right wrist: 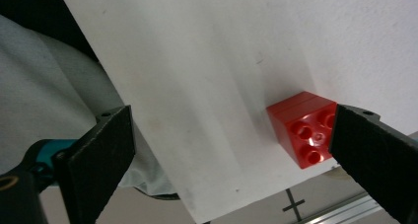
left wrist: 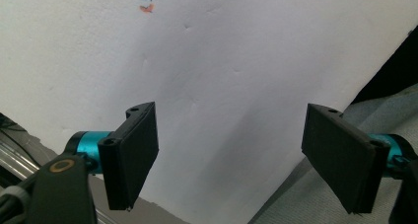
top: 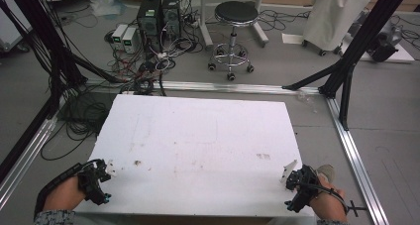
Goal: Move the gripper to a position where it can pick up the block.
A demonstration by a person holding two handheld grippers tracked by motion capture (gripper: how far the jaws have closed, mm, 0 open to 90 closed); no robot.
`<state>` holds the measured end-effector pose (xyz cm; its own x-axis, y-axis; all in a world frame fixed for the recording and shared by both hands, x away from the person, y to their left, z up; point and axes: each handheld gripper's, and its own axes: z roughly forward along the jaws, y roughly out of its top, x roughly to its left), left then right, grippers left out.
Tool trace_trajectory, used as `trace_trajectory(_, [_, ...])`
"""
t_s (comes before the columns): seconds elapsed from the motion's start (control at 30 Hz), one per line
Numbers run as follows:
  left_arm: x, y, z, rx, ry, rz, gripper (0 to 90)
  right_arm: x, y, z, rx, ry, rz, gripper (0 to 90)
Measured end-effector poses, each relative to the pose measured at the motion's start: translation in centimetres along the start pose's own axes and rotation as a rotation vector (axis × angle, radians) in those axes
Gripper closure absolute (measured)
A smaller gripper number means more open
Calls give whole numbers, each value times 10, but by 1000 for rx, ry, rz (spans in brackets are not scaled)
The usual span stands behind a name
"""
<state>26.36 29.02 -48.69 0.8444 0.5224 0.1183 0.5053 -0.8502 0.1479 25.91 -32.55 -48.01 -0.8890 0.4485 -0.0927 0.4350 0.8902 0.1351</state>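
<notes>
Standing at the near edge of a white table [top: 198,131], a person holds a gripper in each hand, one at each near corner. Left gripper [top: 101,178] sits at the near left corner, held by the left hand [top: 64,195]; right gripper [top: 297,183] at the near right corner, held by the right hand [top: 329,200].

Left gripper view: jaws spread wide, nothing between them, just bare tabletop [left wrist: 236,61]. Small orange and blue mark [left wrist: 146,6] on the surface far ahead of the jaws.

Right gripper view: jaws also spread wide, gripping nothing. Red brick [right wrist: 304,129] with four studs on top lies on the table [right wrist: 197,61] close to its edge, right beside the jaw on that view's right. That jaw overlaps the brick's edge in the picture; cannot tell if it touches. Brick is well apart from the other jaw, so it sits off-centre in the gap, hard against one side. In the high view the brick is too small or hidden behind the gripper to make out.

Beyond the table: black round stool [top: 235,17] on castors, computer towers [top: 158,17] with tangled cables [top: 143,66] on the grey floor, white covered object [top: 334,17] at far right, black frame struts [top: 356,41], aluminium rails [top: 354,155] along the floor.
</notes>
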Motion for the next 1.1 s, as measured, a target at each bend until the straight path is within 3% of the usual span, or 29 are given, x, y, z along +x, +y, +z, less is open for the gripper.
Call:
trace_trajectory(0.27, [0,0,0,0,3,2,221,-11,-9,-3,-18,8,-33,34])
trace_trajectory(0.63, [1,0,0,-3,3,1,221,-26,-15,-5,-12,-5,-118,34])
trace_trajectory(1.1, [0,0,1,-5,0,-1,220,-38,-9,0,50,-16,-278,34])
